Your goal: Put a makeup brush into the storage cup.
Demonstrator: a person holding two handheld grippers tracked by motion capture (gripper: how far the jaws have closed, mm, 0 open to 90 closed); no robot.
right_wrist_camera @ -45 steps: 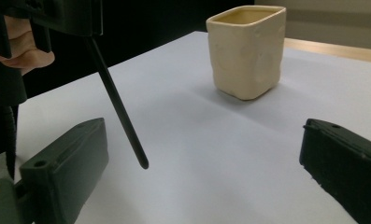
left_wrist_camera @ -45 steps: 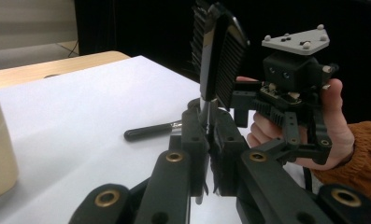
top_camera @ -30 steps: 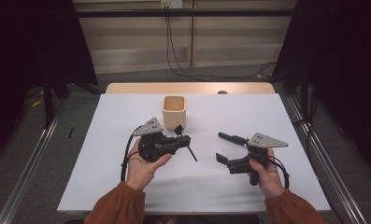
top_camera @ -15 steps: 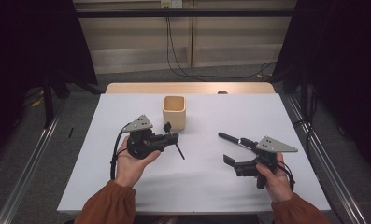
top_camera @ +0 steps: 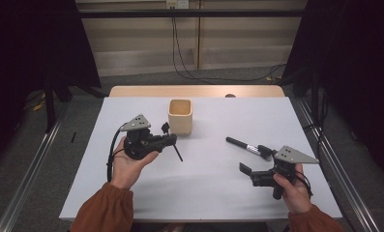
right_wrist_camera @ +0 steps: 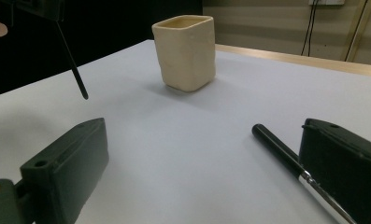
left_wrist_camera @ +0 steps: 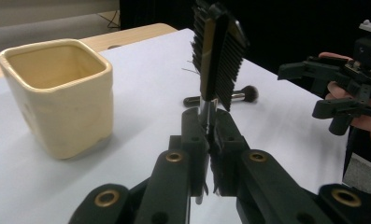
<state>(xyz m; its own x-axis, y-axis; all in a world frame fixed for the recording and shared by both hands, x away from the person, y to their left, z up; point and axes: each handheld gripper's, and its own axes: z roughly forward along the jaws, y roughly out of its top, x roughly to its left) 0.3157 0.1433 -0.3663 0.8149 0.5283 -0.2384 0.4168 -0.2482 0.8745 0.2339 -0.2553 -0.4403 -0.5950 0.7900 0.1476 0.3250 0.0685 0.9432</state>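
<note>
Left gripper [top_camera: 166, 140], left of centre: clamped on comb brush [left_wrist_camera: 218, 51]. Swing handle tip over cream cup [top_camera: 180, 116], upper centre; lower vertically, then release. Right gripper [top_camera: 251, 169], lower right: jaws apart beside makeup brush [top_camera: 245, 146]; keep clear.

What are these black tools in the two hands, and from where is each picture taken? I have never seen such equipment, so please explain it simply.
A person sits at a white table and holds a hand-operated gripper with two black jaws in each hand. One picture comes from a camera above the table. The other two come from small cameras riding on each gripper, looking along its jaws.

The left gripper is shut on a small black brush, a comb-like one with a thin handle. The right gripper is open and holds nothing. A second brush, black with a silver band, lies on the table right by its jaws. A cream, square-sided cup stands on the table, empty as far as can be seen.
</note>
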